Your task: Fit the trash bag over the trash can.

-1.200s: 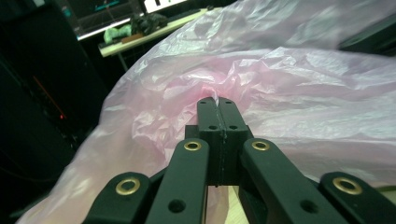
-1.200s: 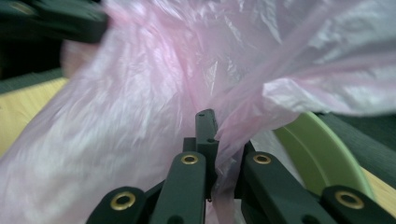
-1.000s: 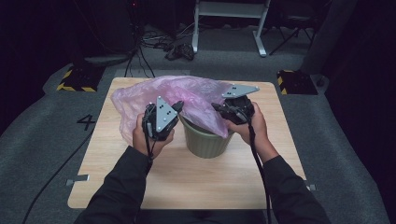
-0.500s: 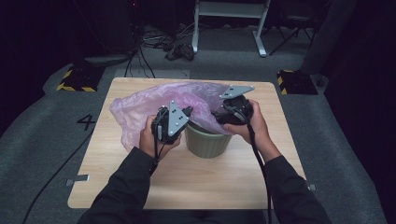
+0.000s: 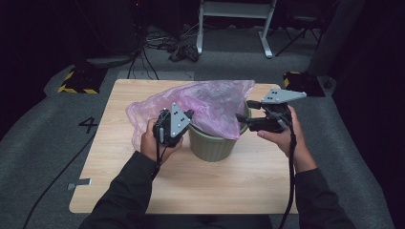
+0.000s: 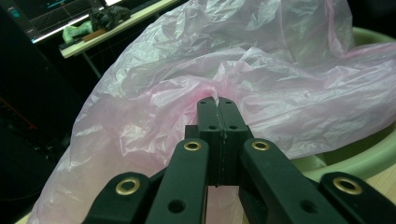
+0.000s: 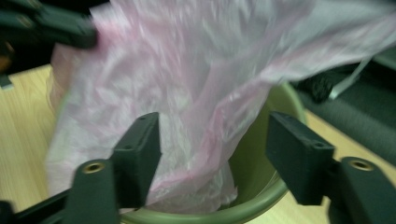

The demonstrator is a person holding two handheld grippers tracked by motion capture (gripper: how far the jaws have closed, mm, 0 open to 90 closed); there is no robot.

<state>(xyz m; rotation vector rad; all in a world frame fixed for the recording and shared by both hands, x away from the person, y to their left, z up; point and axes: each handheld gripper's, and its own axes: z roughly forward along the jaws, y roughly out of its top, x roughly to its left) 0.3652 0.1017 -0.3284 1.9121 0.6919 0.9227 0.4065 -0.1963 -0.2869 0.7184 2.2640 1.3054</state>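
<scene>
A crumpled pink plastic bag [image 5: 210, 105] drapes over the far side of a pale green bin [image 5: 212, 145] and hangs into it. My left gripper [image 5: 187, 114] is at the bin's left rim, shut on a fold of the bag [image 6: 261, 60], with its jaw tips [image 6: 217, 100] pinched together on the film. My right gripper [image 5: 243, 110] hovers by the bin's right rim. Its jaws have just been opening and now stand apart [image 7: 215, 135]. The bag [image 7: 187, 70] hangs loose in the gap between them and neither pad presses on it. The bin rim [image 7: 261, 140] curves below.
The bin stands mid-way on a wooden table [image 5: 143, 191]. Beyond the table's far edge are a white frame [image 5: 234, 19], floor cables [image 5: 167, 43] and yellow-black striped blocks [image 5: 79, 81]. A "4" [image 5: 89, 125] is marked on the grey floor at left.
My right gripper has opened, let go of the bag and drawn off to the right of the bin. My left gripper, still shut on the bag, has shifted slightly rightward to the bin's rim.
</scene>
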